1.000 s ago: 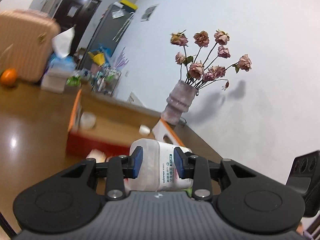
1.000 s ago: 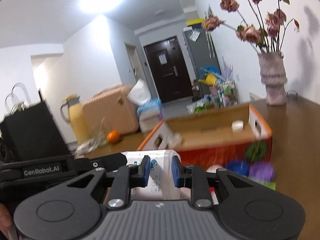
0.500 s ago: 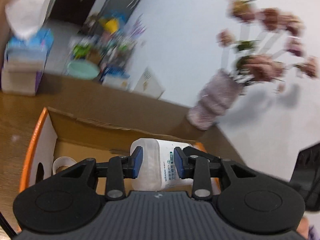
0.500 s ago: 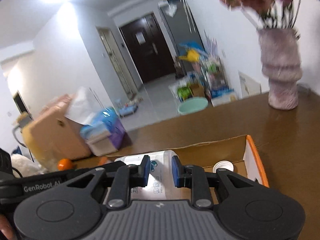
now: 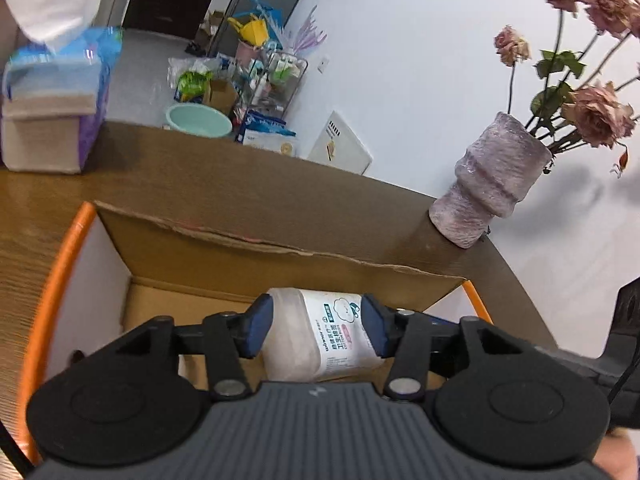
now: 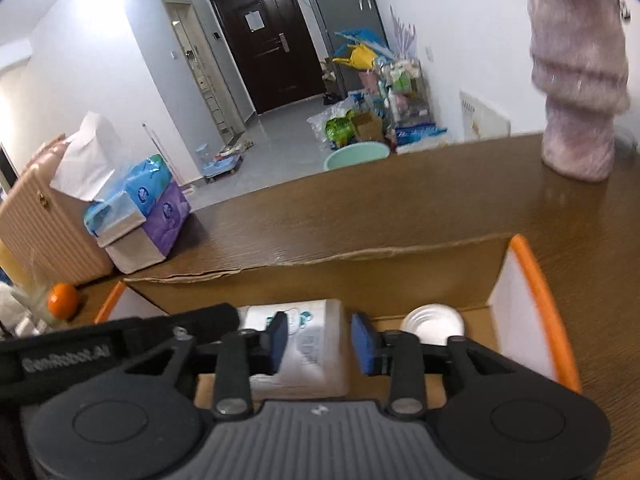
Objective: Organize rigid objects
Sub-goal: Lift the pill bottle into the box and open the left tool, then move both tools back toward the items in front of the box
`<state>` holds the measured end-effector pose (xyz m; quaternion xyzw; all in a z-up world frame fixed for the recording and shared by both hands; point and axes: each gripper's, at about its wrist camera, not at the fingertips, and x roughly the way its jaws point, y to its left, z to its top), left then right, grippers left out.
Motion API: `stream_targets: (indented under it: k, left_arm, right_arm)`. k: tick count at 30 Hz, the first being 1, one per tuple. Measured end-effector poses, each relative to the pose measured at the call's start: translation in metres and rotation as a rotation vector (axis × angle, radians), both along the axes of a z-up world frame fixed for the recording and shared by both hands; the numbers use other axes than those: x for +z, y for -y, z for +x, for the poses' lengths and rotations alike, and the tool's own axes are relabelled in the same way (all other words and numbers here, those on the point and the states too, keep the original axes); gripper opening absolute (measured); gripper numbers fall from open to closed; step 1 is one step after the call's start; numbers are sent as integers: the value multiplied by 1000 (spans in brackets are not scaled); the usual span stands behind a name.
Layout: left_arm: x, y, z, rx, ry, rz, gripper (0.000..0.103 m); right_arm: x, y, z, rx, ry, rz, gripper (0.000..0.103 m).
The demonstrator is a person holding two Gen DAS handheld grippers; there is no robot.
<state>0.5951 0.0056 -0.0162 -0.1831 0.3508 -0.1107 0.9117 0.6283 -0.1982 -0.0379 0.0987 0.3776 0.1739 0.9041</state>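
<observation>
A white plastic container point(image 5: 332, 340) with a printed label lies on its side inside a cardboard box point(image 5: 240, 236) with orange edges. My left gripper point(image 5: 318, 332) hangs over one end, its jaws opening; the container sits between the blue pads, which no longer press it. In the right wrist view the same container point(image 6: 312, 344) lies between the pads of my right gripper point(image 6: 320, 343), also opening, with a slim gap at the right pad. A white round lid point(image 6: 434, 320) rests in the box point(image 6: 360, 256) beside it.
The box stands on a brown wooden table point(image 6: 400, 208). A ribbed vase point(image 5: 492, 184) of dried roses stands at the far right corner. Tissue boxes point(image 6: 136, 220), a tan suitcase point(image 6: 32, 220) and an orange point(image 6: 62, 300) are at the left.
Both grippers carried the container across the table and down into the box. Their pads, shut on it before, now stand wider apart.
</observation>
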Motion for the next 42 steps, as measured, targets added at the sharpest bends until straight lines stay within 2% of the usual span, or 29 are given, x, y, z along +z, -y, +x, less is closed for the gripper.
stream_targets:
  k: [5,9,12,16,18,20,24,28,32,35,38,40,42]
  left_arm:
    - [39,-6,-37,-11,63,98,71]
    - [66,-24,-85,-14,104,151,75]
    - [85,-35,-121,2,131,211,78]
    - [105,-41,-161,3,163,258,89]
    - [111,-42,-179,5,177,276,90]
    - [113,-41,-195,8,188,295,92]
    - [117,-34,-224,19,228,324,98]
    - [119,-24,-253,38,283,389,101]
    - [118,-17,-287,60,360,447,103]
    - [103,-16,-319,62,415,465,103]
    - [84,-17,-350,49,416,466,103]
    - [73,-19,-369,40,401,452,103]
    - [60,-23,-393,49,408,432,103]
  right_arm:
    - [34,12,-24,15,48,-18,42]
    - [67,32,-62,32,118,-89,47]
    - [86,52,-90,19,136,-129,49]
    - [106,75,-125,-10,150,-135,54]
    - [114,81,-143,-17,164,-142,58]
    - [119,82,-159,-14,182,-149,66]
    - [129,80,-192,-14,222,-160,70]
    - [136,74,-221,-12,290,-167,81]
    - [137,70,-253,-13,345,-191,81]
    - [136,66,-279,-26,401,-209,82]
    - [132,63,-311,-18,462,-211,89]
    - [128,60,-336,15,495,-209,90]
    - [122,56,-358,46,521,-217,97]
